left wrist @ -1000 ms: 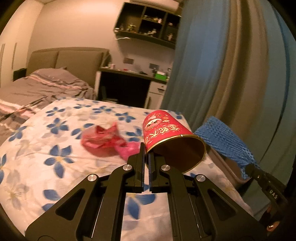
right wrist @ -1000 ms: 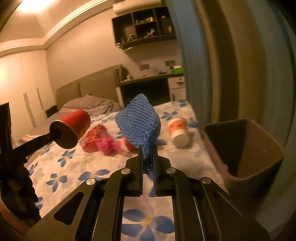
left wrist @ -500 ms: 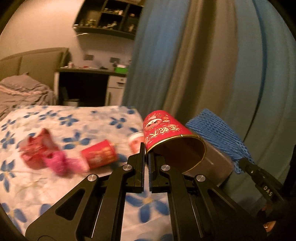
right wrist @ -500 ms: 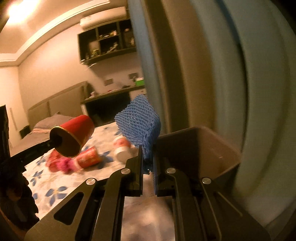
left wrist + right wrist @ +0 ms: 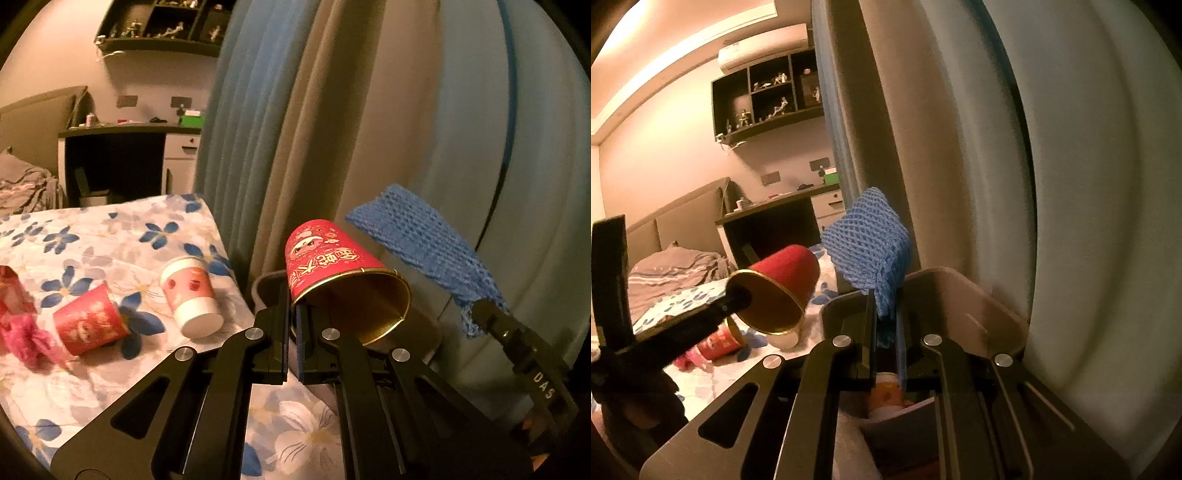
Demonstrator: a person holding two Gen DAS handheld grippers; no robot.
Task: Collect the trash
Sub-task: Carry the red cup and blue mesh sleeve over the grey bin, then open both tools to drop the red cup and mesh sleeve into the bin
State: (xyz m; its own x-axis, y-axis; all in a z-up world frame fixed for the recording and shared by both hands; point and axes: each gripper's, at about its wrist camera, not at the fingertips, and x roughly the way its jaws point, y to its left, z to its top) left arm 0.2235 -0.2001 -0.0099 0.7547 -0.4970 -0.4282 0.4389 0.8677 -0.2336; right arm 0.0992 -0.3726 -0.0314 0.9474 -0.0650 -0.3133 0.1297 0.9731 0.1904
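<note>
My left gripper (image 5: 292, 314) is shut on the rim of a red paper cup (image 5: 332, 266) with a gold inside, held tilted over the edge of the bed near a brown trash bin (image 5: 424, 332). My right gripper (image 5: 885, 314) is shut on a blue foam net (image 5: 870, 251) and holds it above the open bin (image 5: 960, 291), which has some trash inside. The net (image 5: 417, 232) and the right gripper also show in the left wrist view. The cup (image 5: 779, 284) and the left gripper show in the right wrist view.
On the floral bedspread (image 5: 110, 236) lie a white and pink cup (image 5: 190, 291), a second red cup (image 5: 88, 321) and a pink wrapper (image 5: 26, 339). Curtains (image 5: 332, 110) hang right behind the bin. A desk (image 5: 122, 158) stands beyond the bed.
Both grippers have swung right from over the bed toward the bin by the curtain, each still holding its item. The right gripper now hangs over the bin's opening.
</note>
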